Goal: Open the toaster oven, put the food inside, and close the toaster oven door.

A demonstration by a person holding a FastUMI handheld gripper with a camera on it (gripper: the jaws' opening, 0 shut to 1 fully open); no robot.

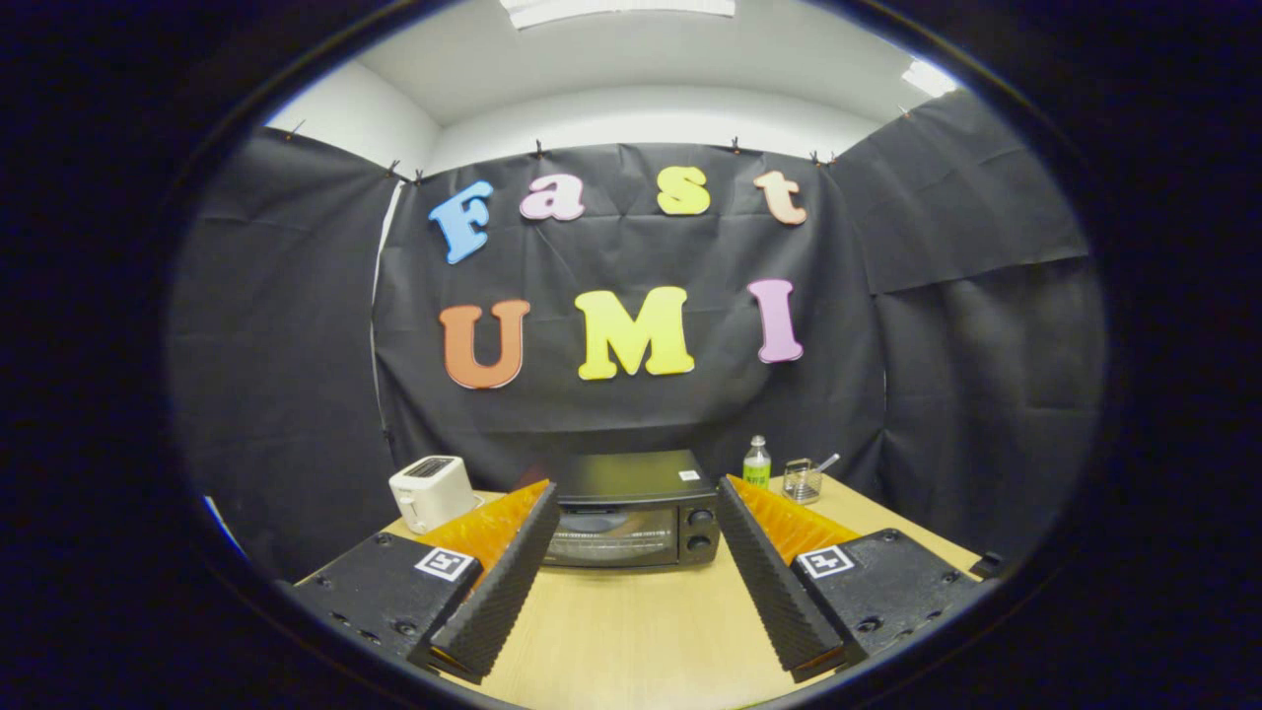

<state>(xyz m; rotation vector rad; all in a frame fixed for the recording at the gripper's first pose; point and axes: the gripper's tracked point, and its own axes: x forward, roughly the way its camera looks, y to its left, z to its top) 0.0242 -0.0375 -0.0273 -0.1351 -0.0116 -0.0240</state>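
Black toaster oven (631, 508) beyond spread jaws.

Nothing legible: the white sticker (689, 475) on the black toaster oven (631, 523) and the far green-labelled bottle (756, 463) are too small to read. The gripper (636, 485), fingers spread, bears wordless square markers (446, 563).

Cloth-walled recording booth (296, 345), lab

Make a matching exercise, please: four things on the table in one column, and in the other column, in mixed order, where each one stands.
1. toaster oven
2. white toaster
3. green bottle
4. glass cup with a spoon

a. farthest right, beside the bottle
b. beyond the left finger, left of the oven
c. ahead, between the open jaws of the gripper, door closed
d. just right of the oven, at the back

Pairs: 1-c, 2-b, 3-d, 4-a
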